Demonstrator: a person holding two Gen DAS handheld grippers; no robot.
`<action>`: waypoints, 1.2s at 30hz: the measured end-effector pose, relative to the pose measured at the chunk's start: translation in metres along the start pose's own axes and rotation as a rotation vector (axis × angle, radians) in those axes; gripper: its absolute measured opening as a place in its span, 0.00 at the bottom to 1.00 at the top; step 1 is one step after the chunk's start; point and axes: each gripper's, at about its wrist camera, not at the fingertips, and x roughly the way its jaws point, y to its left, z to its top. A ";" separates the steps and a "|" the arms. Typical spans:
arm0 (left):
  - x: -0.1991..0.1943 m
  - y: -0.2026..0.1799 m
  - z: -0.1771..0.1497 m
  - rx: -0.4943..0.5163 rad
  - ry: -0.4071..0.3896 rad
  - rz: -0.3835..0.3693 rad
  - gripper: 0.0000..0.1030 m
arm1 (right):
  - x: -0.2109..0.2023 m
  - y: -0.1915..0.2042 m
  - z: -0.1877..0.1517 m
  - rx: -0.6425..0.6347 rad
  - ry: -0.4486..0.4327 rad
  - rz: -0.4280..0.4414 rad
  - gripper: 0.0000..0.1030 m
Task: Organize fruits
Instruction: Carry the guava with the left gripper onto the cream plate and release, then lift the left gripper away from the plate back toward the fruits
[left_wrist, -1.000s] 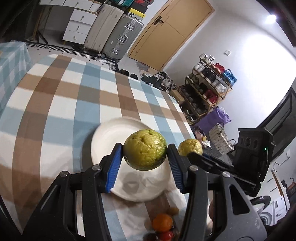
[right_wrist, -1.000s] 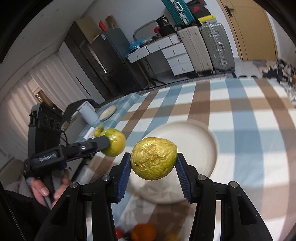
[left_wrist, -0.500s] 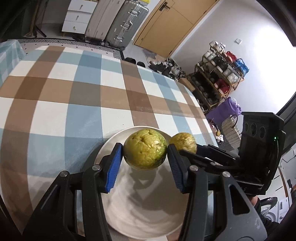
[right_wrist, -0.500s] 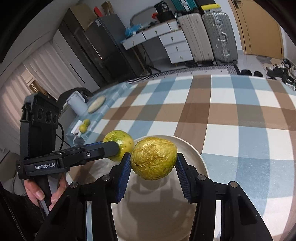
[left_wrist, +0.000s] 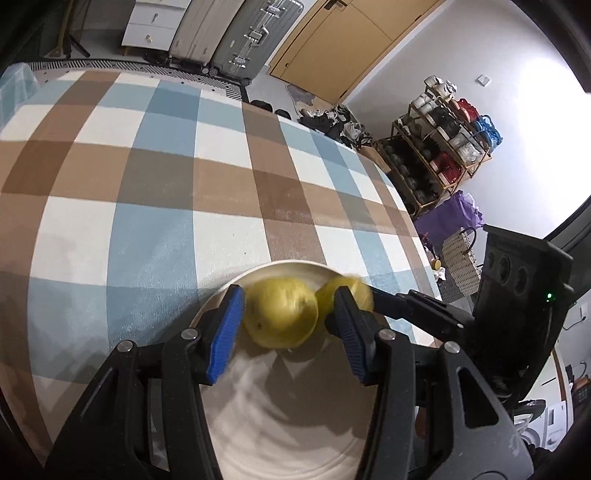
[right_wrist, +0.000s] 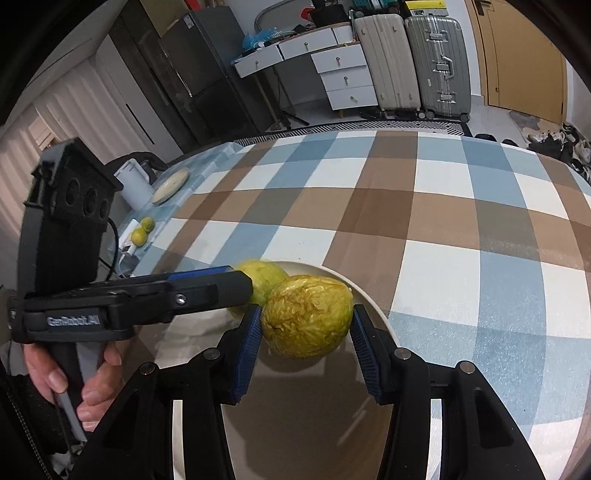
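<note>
A white plate (left_wrist: 295, 435) lies on the checked tablecloth; it also shows in the right wrist view (right_wrist: 373, 302). My left gripper (left_wrist: 288, 321) has opened and a smooth yellow-green fruit (left_wrist: 280, 317) sits blurred between its blue pads on the plate's far part, a gap on each side. My right gripper (right_wrist: 306, 325) is shut on a wrinkled yellow fruit (right_wrist: 306, 317), held just over the plate beside the first fruit (right_wrist: 264, 275). The wrinkled fruit (left_wrist: 347, 291) peeks behind my left gripper's right finger.
The checked tablecloth (left_wrist: 155, 192) covers the table. Two small green fruits (right_wrist: 142, 230) and a white cup (right_wrist: 135, 184) sit on the table's far left. Suitcases (right_wrist: 410, 62), drawers and a shoe rack (left_wrist: 439, 147) stand beyond the table edge.
Both grippers came down and forward over the plate. My left gripper's jaws opened and let go of the smooth fruit, which now sits blurred on the plate. My right gripper kept its grip.
</note>
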 end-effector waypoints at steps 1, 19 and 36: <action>-0.002 -0.002 0.000 0.008 -0.007 0.006 0.47 | 0.000 -0.001 0.000 0.004 -0.003 0.000 0.49; -0.119 -0.064 -0.046 0.135 -0.227 0.201 0.97 | -0.117 0.024 -0.042 0.050 -0.300 0.018 0.98; -0.196 -0.122 -0.163 0.290 -0.357 0.358 0.99 | -0.205 0.088 -0.144 -0.003 -0.439 -0.093 1.00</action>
